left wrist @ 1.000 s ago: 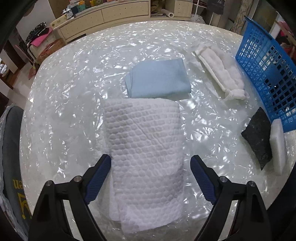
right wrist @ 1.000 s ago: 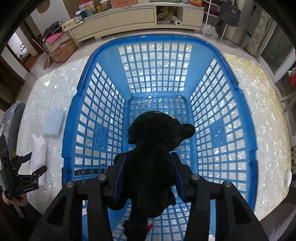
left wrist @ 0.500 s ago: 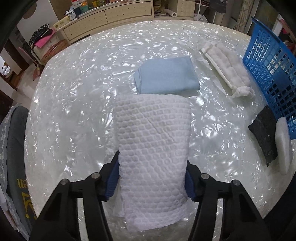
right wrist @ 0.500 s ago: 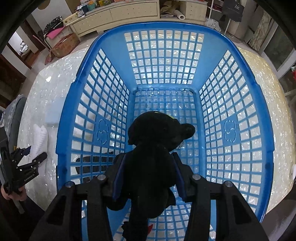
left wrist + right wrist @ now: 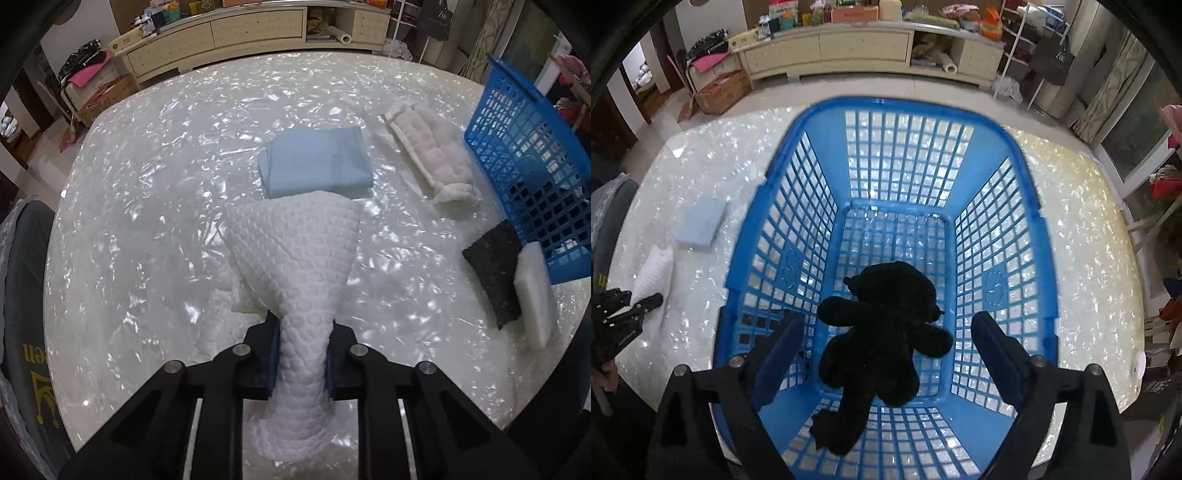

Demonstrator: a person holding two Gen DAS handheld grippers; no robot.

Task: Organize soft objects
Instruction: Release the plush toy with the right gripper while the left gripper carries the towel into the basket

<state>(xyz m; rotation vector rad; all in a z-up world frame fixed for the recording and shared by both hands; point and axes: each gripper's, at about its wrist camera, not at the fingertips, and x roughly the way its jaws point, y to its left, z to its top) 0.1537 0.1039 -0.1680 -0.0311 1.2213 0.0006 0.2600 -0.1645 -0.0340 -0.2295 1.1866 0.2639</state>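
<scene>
My left gripper (image 5: 301,354) is shut on a white waffle-textured towel (image 5: 299,254), pinching its near end so the cloth bunches and its far end fans out over the table. My right gripper (image 5: 886,343) is open above the blue basket (image 5: 798,177). A black plush bear (image 5: 886,332) lies free on the basket floor between my open fingers. The basket also shows at the right of the left wrist view (image 5: 517,147). The towel and left gripper show small at the left of the right wrist view (image 5: 653,273).
On the shiny white table (image 5: 147,184) lie a folded light-blue cloth (image 5: 317,162), a white quilted pad (image 5: 432,158), a black sponge (image 5: 495,273) and a white foam block (image 5: 535,295) beside the basket. A chair (image 5: 22,295) stands at the left table edge.
My left gripper closed on the white towel and squeezed it narrow. My right gripper opened and rose; the black bear dropped onto the basket floor.
</scene>
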